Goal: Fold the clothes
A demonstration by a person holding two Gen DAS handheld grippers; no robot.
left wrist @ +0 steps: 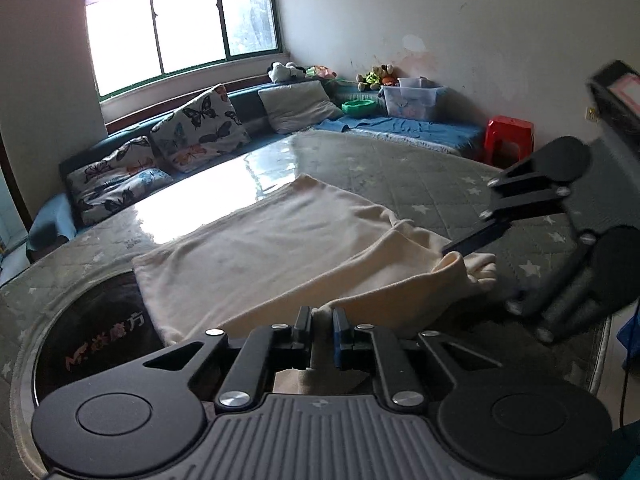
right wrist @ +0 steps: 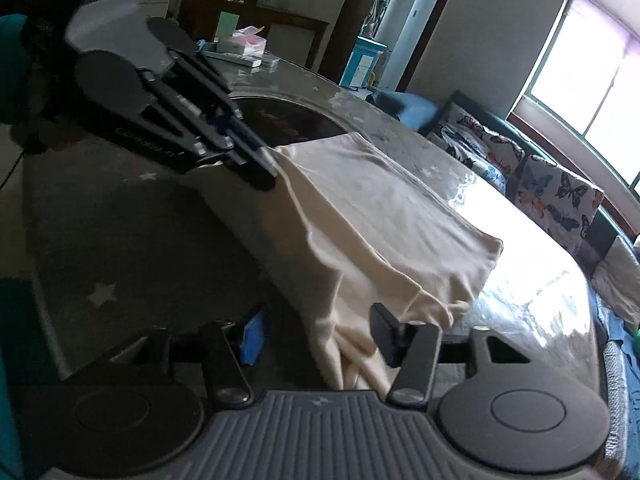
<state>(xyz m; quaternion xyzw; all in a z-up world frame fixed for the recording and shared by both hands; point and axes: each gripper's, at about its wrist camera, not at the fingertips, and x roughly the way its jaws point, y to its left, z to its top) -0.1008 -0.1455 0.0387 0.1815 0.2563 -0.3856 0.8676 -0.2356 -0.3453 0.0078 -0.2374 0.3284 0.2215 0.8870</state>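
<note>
A cream garment (left wrist: 256, 240) lies on the counter (left wrist: 400, 168), which has a grey cover with white stars under a shiny transparent sheet. Most of the cloth is spread flat in the middle of the counter, and its near edge is lifted off the surface.

In the left wrist view, the left tool (left wrist: 321, 334) is at the near edge of the garment. Its two fingers are close together and a fold of the cream cloth is pinched between them. The right wrist view shows the same tool (right wrist: 266, 160) from the other side, clamped on a corner of the cloth at the far left, so that the fabric hangs down from it like a small tent.

The right tool (right wrist: 316, 332) is spread wide. The blue pad of one finger (right wrist: 253, 336) is well apart from the black finger (right wrist: 384, 326) on the right side. A bunch of the garment (right wrist: 372, 216) hangs between them and touches the right finger, but the tool is released and does not clamp it. In the left wrist view this tool comes in from the right, and one finger (left wrist: 476, 238) touches the bunched end of the cloth.

Behind the counter, at the far side, a sofa (left wrist: 248, 108) stands under a window (left wrist: 180, 20), with butterfly cushions (left wrist: 200, 128). A red stool (left wrist: 508, 136) stands at the far right.
</note>
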